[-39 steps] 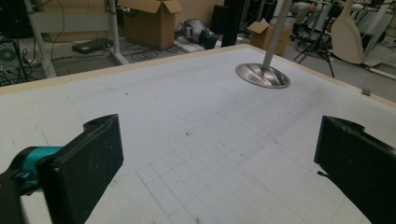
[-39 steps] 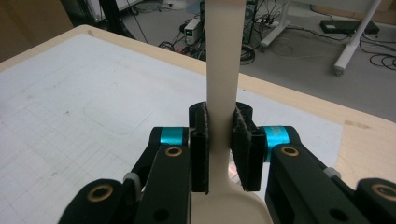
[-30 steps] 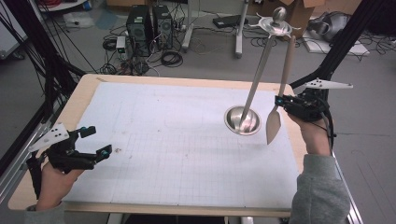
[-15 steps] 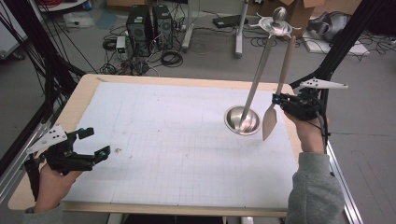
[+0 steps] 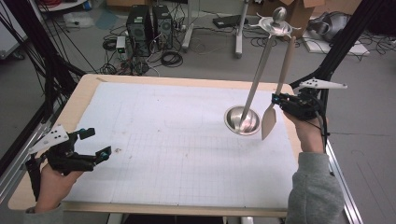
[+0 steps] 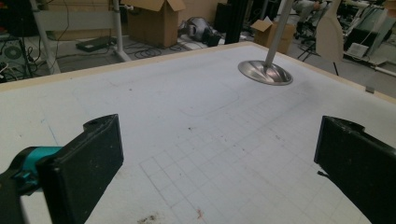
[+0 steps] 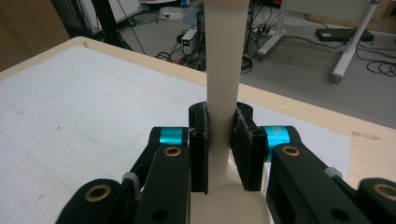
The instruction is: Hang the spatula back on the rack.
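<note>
A pale wooden spatula (image 5: 269,122) hangs blade-down beside a metal stand (image 5: 259,65) with a round dished base (image 5: 242,120). Its long handle runs up to the stand's hooked top (image 5: 278,21); I cannot tell whether it rests on a hook. My right gripper (image 5: 280,100) is shut on the spatula just above the blade. In the right gripper view the pads (image 7: 200,149) press both sides of the handle (image 7: 226,56). My left gripper (image 5: 95,143) rests open at the table's near left, nothing between its jaws (image 6: 219,158). From there the base (image 6: 265,72) and blade (image 6: 330,32) show far off.
A white gridded mat (image 5: 187,140) covers the wooden table (image 5: 84,93). Black frame posts (image 5: 51,70) stand at the left and right edges. Beyond the far edge are computer boxes (image 5: 147,23), cables and cardboard boxes on the floor.
</note>
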A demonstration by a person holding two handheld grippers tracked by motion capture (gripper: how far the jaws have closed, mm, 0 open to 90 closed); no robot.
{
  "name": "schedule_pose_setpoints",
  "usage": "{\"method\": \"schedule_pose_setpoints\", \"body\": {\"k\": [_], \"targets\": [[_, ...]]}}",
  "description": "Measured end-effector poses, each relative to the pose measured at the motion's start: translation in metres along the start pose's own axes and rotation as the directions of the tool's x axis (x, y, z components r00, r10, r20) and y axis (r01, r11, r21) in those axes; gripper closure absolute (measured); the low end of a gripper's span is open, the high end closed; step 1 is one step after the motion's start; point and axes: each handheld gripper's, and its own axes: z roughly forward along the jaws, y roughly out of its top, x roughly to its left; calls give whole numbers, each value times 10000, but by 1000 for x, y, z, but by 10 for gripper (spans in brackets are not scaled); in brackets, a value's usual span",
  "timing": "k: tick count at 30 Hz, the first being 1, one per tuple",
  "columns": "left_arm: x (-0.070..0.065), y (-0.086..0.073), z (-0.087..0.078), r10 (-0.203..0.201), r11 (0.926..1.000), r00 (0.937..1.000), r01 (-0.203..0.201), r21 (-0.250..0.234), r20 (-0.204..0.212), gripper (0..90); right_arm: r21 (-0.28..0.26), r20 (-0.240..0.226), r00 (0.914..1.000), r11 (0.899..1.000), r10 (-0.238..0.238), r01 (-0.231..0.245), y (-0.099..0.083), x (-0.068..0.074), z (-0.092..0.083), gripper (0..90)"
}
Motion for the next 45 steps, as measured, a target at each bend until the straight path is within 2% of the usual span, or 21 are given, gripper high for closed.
{"method": "schedule_pose_setpoints", "body": {"k": [5, 7, 15, 18, 22, 25, 30, 37, 45], "targets": [[0, 0, 1, 16, 10000, 10000, -16, 29, 9, 17, -25, 3, 10000, 10000, 16, -16, 0, 1, 1, 767], [0, 0, 1, 20, 10000, 10000, -20, 23, 20, 17, -129, -12, 10000, 9999, -35, 35, 0, 1, 0, 738], [-1, 0, 2, 12, 10000, 10000, -12, 34, 50, 17, -382, -69, 9995, 9988, 300, -303, -2, 3, -5, 496], [-1, 1, 2, 25, 10000, 10000, -25, 13, 55, 17, -744, 34, 9995, 9967, 323, -320, -6, 5, -9, 391], [-1, 2, 3, 31, 10000, 10000, -31, -9, 55, 17, -858, 84, 9997, 9961, 236, -228, -12, 8, -11, 263], [0, 2, 3, 31, 10000, 10000, -30, -25, 76, 17, -984, -175, 9998, 9951, 104, -121, -19, 11, -13, 207], [2, 4, 4, -14, 9999, 10000, 14, -102, 80, 17, -1127, -720, 9967, 9932, -371, 289, -28, 17, -16, 173], [3, 7, 6, 0, 9998, 9999, 4, -207, 160, 17, -1432, -1422, 9850, 9867, -978, 773, -40, 29, -24, 161], [2, 9, 10, 8, 9998, 9997, -2, -221, 261, 17, -1785, -1925, 9742, 9804, -1176, 831, -55, 39, -35, 160]]}}
